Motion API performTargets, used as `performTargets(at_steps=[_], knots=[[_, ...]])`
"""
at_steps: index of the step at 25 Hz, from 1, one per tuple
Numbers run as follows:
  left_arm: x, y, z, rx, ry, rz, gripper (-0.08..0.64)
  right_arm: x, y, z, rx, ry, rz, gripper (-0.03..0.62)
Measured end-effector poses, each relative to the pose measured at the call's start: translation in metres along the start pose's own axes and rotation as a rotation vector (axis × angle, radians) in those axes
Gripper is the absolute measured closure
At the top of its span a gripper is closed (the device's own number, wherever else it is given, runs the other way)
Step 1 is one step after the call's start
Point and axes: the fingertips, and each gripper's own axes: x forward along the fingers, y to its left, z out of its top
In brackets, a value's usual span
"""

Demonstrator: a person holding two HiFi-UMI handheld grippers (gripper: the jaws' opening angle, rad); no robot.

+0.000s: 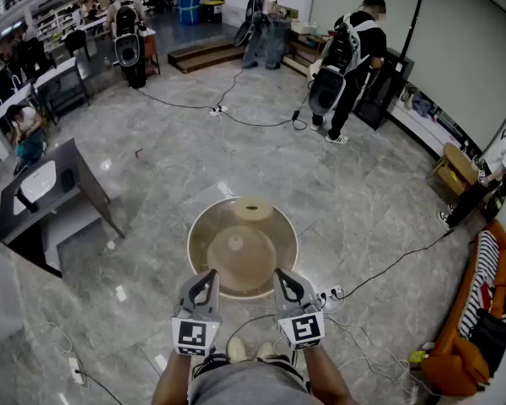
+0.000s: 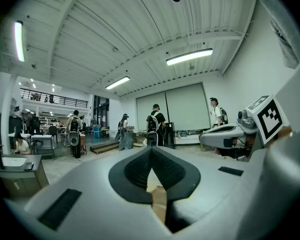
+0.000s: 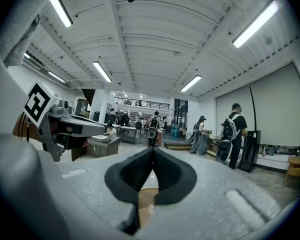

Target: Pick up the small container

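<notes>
A round table (image 1: pixel 201 226) with a tan top stands just ahead of me. A small, flat, round tan container (image 1: pixel 253 209) sits near its far edge, and a larger round tan piece (image 1: pixel 240 250) lies in the middle. My left gripper (image 1: pixel 208 277) and right gripper (image 1: pixel 283 275) hover side by side over the table's near edge, both level and short of the two pieces. The left gripper (image 2: pixel 151 151) has its dark pads together with nothing between them. The right gripper (image 3: pixel 152 151) is shut and empty too. A strip of tan table top shows below each pair of jaws.
A power strip (image 1: pixel 331 294) and cables lie on the shiny floor right of the table. A dark slanted desk (image 1: pixel 42 192) stands at the left and an orange sofa (image 1: pixel 481 327) at the right. Several people with backpacks stand far across the hall.
</notes>
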Motion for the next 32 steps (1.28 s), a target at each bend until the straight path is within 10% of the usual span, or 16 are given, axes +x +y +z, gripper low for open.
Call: performTargets(at_steps=[19,32], knots=[[0.074,0.058,-0.026,-0.159,0.011,0.132,0.544,0.122,-0.025,-0.024,-0.019,-0.002,0.123,0.591],[0.202,0.115,-0.156,-0.262,0.161,0.327,0.544,0.293,-0.053,-0.164,0.012,0.105,0.367,0.591]])
